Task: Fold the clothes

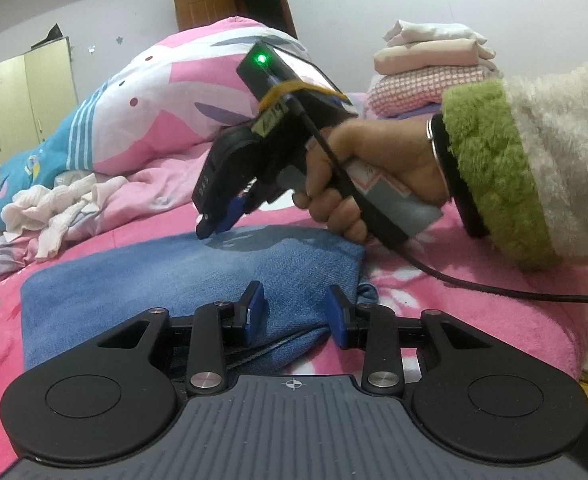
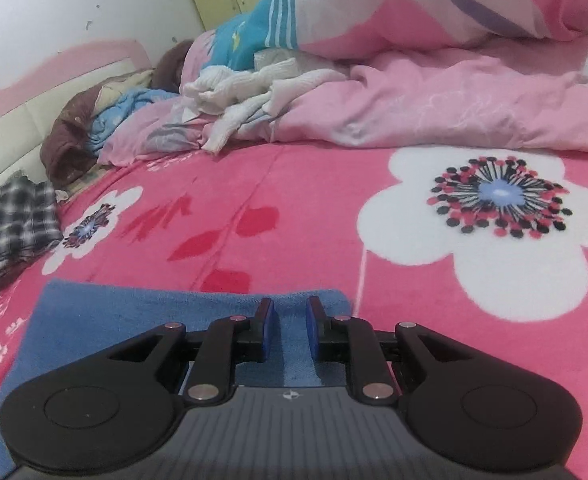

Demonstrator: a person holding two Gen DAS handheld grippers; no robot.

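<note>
A folded blue garment [image 1: 153, 280] lies flat on the pink flowered blanket [image 2: 221, 184]. My left gripper [image 1: 297, 308] rests low over its near right corner. The jaws stand partly apart, the cloth runs flat between them, and nothing is pinched. A hand [image 1: 374, 176] in a fluffy green-cuffed sleeve [image 1: 534, 160] holds my right gripper [image 1: 213, 228], whose tips touch the garment's far edge. In the right wrist view that gripper [image 2: 290, 316] shows a narrow gap, with the blue garment [image 2: 133, 308] lying loose beneath it.
A crumpled white garment pile [image 2: 253, 84] lies by the pink quilt [image 1: 153, 92] behind. A plaid garment [image 2: 13, 220] sits at the left bed edge. Folded clothes are stacked [image 1: 434, 72] at the back right. A black cable [image 1: 494, 288] trails off to the right.
</note>
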